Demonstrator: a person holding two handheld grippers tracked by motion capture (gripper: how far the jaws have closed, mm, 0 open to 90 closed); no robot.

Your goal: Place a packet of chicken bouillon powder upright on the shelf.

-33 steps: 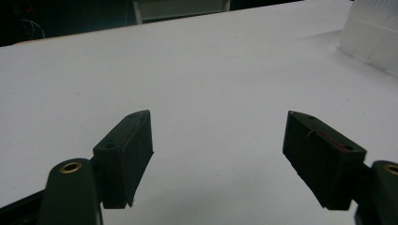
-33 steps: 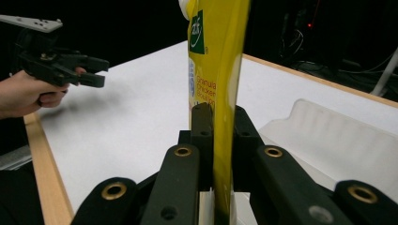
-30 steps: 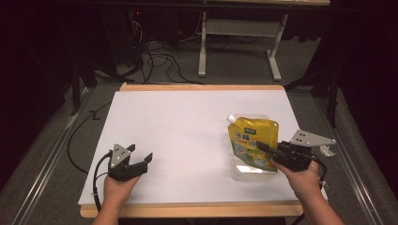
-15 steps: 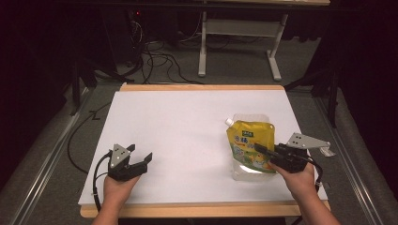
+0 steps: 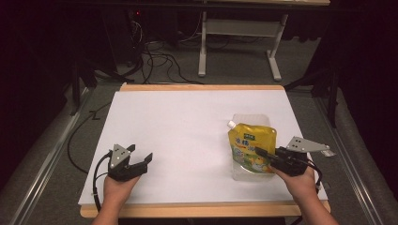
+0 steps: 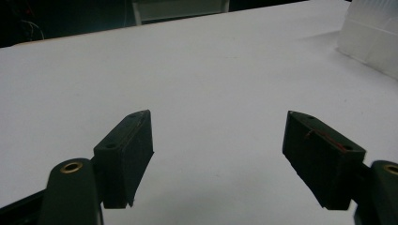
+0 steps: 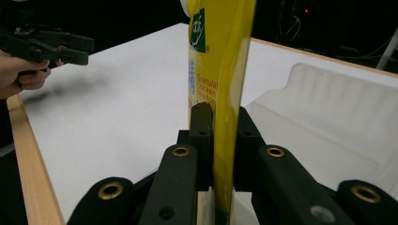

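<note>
Dark floor with cables and a white desk frame (image 5: 239, 42) lies at twelve o'clock beyond the table (image 5: 187, 117), whose white top has a wooden rim. On it, at about four o'clock from the middle, sits a clear tray (image 5: 248, 122). Over the tray is a yellow pouch (image 5: 251, 145), its white spout at eleven o'clock. The right gripper (image 5: 265, 157) pinches the pouch's lower edge, jaws pressed tight on the film; in the right gripper view the pouch (image 7: 220, 70) rises edge-on between them. At seven o'clock the left gripper (image 5: 138, 157) rests over bare table, jaws spread wide, nothing between them.
</note>
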